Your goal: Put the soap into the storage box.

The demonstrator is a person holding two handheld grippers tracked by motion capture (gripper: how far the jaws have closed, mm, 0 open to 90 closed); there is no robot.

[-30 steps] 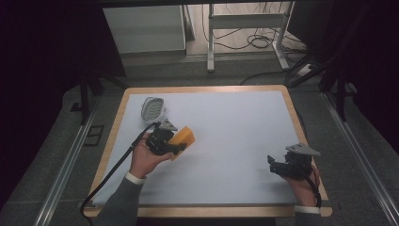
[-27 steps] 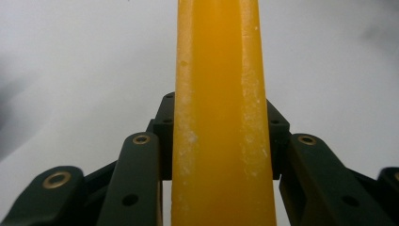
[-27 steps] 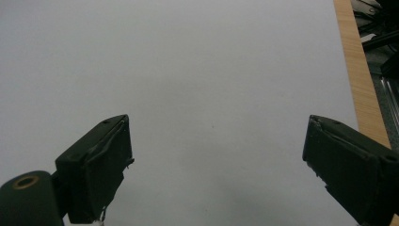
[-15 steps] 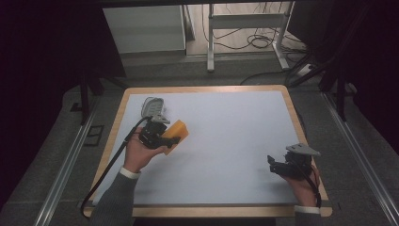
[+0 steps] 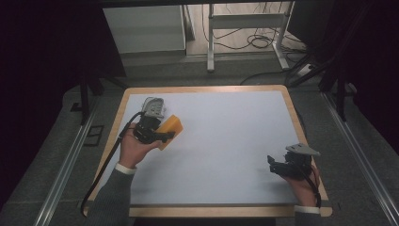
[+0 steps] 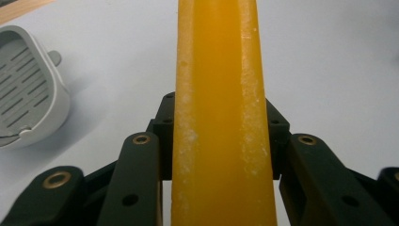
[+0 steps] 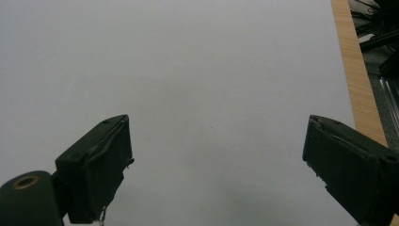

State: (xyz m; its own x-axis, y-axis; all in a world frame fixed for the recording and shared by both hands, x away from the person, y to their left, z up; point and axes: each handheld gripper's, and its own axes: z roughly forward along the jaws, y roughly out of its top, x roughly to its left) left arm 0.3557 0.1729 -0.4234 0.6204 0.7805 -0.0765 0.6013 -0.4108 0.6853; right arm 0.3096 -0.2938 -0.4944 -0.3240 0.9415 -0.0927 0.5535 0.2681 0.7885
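Note:
My left gripper (image 5: 161, 133) is shut on a thick orange-yellow block (image 5: 170, 129), held just above the white table top (image 5: 226, 127) at its far left. In the left gripper view the block (image 6: 221, 108) runs straight up between the two black jaws, one finger (image 6: 141, 174) pressed against its side. A grey slotted dish (image 5: 153, 106) lies right behind the left gripper; it also sits at the left edge as the dish (image 6: 26, 89) in that view. My right gripper (image 5: 273, 163) rests near the front right corner, open, with nothing between its jaws (image 7: 216, 165).
The table has a wooden rim (image 5: 301, 127), close to my right gripper on its outer side. Dark floor, metal rails (image 5: 70, 155) and a stand with cables (image 5: 244, 42) surround the table.
My left hand has carried the orange block a little farther back and to the left, closer to the grey dish. The right gripper has stayed where it was.

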